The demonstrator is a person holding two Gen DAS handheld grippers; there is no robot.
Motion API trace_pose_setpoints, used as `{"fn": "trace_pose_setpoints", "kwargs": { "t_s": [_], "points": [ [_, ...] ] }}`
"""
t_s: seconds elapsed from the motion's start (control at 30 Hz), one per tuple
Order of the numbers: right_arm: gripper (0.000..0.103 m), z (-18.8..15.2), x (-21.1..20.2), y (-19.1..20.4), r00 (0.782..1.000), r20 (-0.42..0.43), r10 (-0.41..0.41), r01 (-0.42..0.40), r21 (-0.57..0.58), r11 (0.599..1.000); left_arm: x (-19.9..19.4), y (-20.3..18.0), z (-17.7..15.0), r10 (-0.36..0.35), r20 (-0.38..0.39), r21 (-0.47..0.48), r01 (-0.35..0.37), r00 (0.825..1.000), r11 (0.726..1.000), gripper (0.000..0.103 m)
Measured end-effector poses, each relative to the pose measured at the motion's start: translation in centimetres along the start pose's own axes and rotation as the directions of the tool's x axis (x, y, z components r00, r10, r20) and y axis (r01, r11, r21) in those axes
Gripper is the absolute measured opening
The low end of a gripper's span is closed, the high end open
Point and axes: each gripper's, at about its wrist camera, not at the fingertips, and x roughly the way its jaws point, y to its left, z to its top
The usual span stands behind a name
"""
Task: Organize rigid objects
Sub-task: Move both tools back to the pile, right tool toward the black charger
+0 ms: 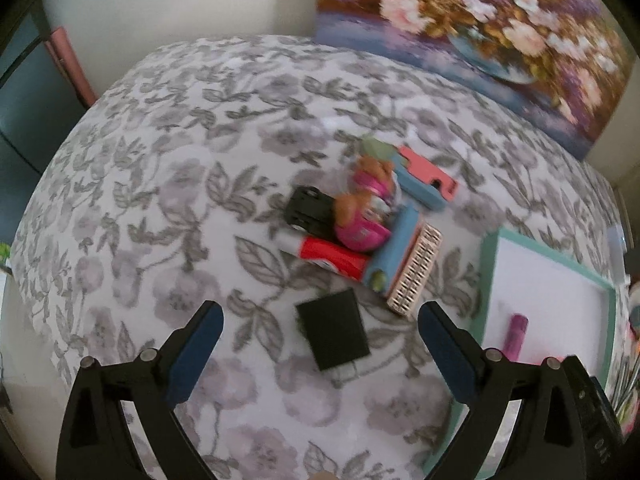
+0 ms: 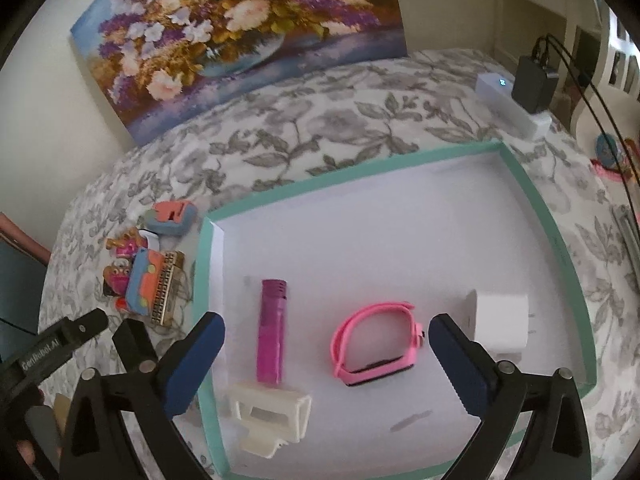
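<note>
Your left gripper gapes over a black block on the tablecloth; your right gripper gapes over the tray, pink watch lying between its jaws, unclamped.

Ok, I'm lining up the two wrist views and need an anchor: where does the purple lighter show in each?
Left wrist view: the purple lighter lies at the lower right, inside the teal-rimmed tray, only partly visible past the right finger.
Right wrist view: the lighter lies lower centre-left in the tray, left of the pink watch.
Shared landmark: the flower painting behind the table.
</note>
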Motion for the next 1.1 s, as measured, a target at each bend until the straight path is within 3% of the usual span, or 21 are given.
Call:
{"fn": "trace_pose_setpoints", "kwargs": {
  "t_s": [0.13, 0.3, 0.5, 0.93, 1.1],
  "points": [
    [0.103, -0.2, 0.2, 1.4, 1.0, 0.003, -0.031, 0.031, -0.055, 0.998, -0.2, 1.3, 0.6, 0.015, 0.025, -0.025, -0.014, 1.0, 1.0, 0.098],
    [0.103, -0.1, 0.2, 2.9, 1.0, 0.024, 0.018, -0.016, -0.081, 0.997, -0.8, 2.9, 1.6, 0.027, 0.087, -0.045, -0.023, 0.996, 0.999, 0.098],
    [0.103, 0.6, -0.1, 6.0, 0.997, 0.048, 0.068, -0.061, -0.135, 0.989, -0.1, 5.4, 2.8, 0.007, 0.1, -0.113, 0.004, 0.995, 0.994, 0.098],
    [0.103, -1.6, 3.8, 15.9, 0.992, -0.071, 0.101, -0.119, -0.318, 0.941, 4.4, 11.0, 2.2, 0.036, -0.072, -0.245, -0.053, 0.997, 0.968, 0.098],
    [0.103, -3.3, 5.4, 17.9, 0.99, -0.116, 0.086, -0.123, -0.368, 0.921, 6.1, 11.5, 1.7, 0.053, -0.123, -0.236, -0.081, 0.991, 0.968, 0.098]
  ]
}}
